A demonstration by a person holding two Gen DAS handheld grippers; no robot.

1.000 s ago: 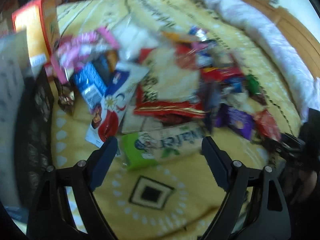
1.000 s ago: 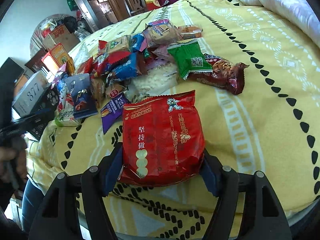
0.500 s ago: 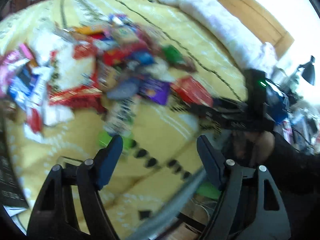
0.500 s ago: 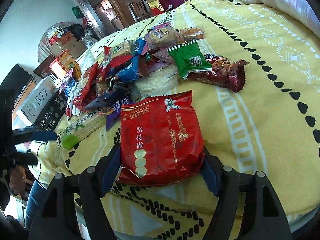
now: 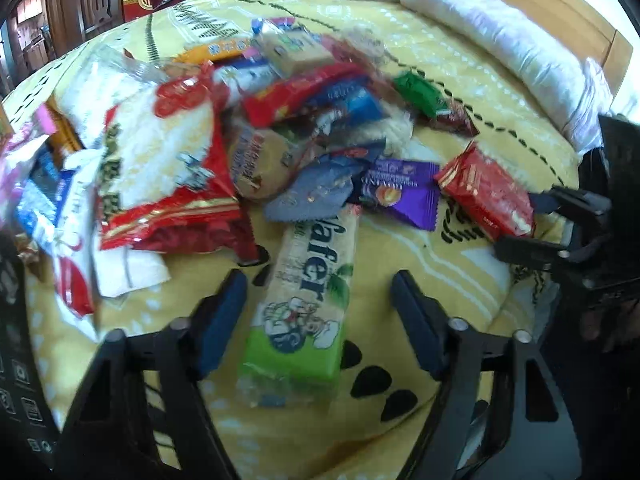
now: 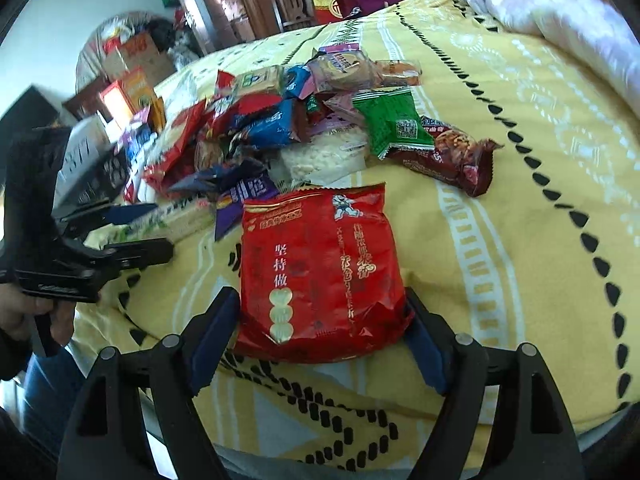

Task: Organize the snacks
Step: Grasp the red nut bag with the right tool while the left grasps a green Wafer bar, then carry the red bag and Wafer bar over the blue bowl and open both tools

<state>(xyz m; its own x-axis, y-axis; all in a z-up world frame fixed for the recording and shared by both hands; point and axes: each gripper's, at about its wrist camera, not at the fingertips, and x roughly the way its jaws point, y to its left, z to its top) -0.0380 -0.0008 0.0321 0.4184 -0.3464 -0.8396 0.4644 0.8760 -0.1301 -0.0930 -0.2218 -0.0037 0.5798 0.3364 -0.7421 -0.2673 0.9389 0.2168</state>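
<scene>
Now sorting snacks on the bed
Left claw (image 5: 316,320) is closing around the wafer pack (image 5: 308,300), not yet pinching; right claw (image 6: 320,332) is spreading, releasing the red bag (image 6: 320,272) apart from the pile.

1. The left gripper (image 5: 318,312) points steeply down at a wafer pack (image 5: 306,292). Its two black fingers stand one on each side of that pack, with clear gaps to the blue pads. The jaws are closing.
2. The right gripper (image 6: 320,328) points down at a red snack bag (image 6: 320,276). Its fingers flank the near end of the bag, the blue pads right at the bag's edges. The jaws are opening.
3. A hand (image 6: 28,312) grips the left gripper's handle, to the left of the red snack bag in the right wrist view.
</scene>
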